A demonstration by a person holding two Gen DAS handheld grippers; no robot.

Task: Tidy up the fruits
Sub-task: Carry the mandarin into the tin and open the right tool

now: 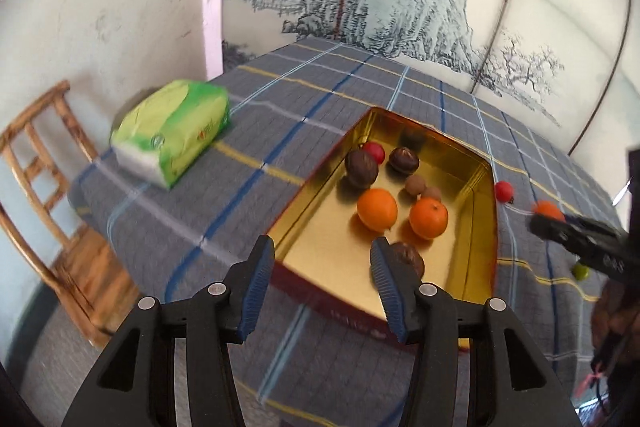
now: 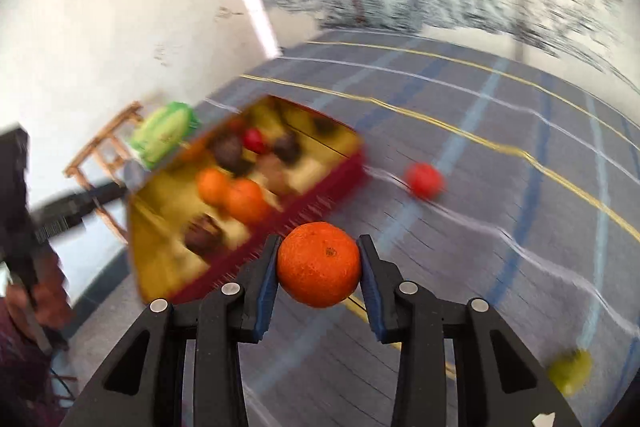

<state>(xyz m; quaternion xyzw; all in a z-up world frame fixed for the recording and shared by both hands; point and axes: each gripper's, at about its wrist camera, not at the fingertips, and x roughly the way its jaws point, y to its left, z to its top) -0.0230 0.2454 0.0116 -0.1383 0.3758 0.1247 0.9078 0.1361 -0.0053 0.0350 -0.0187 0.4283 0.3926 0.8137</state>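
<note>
A gold tin with red sides (image 1: 326, 169) lies on the checked cloth and holds two oranges (image 1: 377, 209), three dark brown fruits (image 1: 361, 169), a red fruit (image 1: 374, 151) and small brown ones (image 1: 415, 185). My left gripper (image 1: 323, 247) hangs open over the tin's near end with nothing between its pads; one brown fruit (image 1: 410, 259) lies just beyond the right finger. My right gripper (image 2: 320, 247) is shut on an orange (image 2: 319, 264), raised above the cloth right of the tin (image 2: 320, 203). A red fruit (image 2: 424, 179) and a green fruit (image 2: 570, 371) lie loose on the cloth.
A green tissue pack (image 1: 172, 131) sits at the table's left edge. A wooden chair (image 1: 48, 187) stands beside the table on the left. A painted wall panel runs behind the table. The right wrist view is blurred.
</note>
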